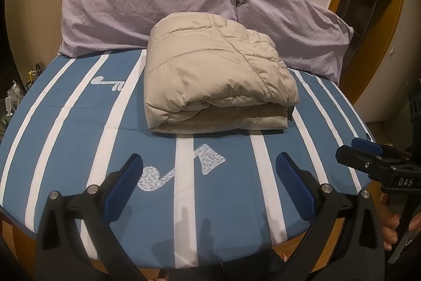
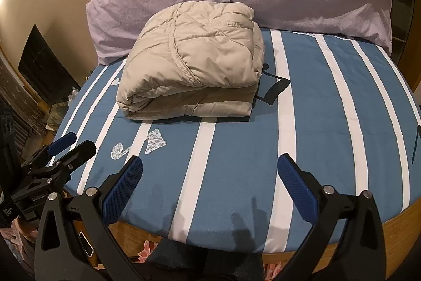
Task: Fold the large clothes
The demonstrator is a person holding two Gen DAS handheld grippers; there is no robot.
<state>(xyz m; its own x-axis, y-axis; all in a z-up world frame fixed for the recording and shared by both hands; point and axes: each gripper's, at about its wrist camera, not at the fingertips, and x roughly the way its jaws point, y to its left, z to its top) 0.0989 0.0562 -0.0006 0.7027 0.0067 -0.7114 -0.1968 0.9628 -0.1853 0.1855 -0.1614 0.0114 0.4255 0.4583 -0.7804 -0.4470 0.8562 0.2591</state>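
The folded jacket (image 1: 215, 73) lies ahead, well apart from both the left gripper (image 1: 209, 183) and right gripper (image 2: 210, 183) (fingers spread, holding nothing), slightly nearer the left

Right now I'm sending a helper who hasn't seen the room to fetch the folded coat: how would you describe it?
Look at the bed with the blue, white-striped sheet. Near its head, just in front of two lilac pillows, lies the beige quilted jacket, folded into a thick bundle. It is the only beige, stitched, puffy item there.

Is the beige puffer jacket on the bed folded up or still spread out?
Folded. The beige puffer jacket sits as a compact, layered bundle on the striped bed, stacked edges facing the camera, no sleeves trailing out.
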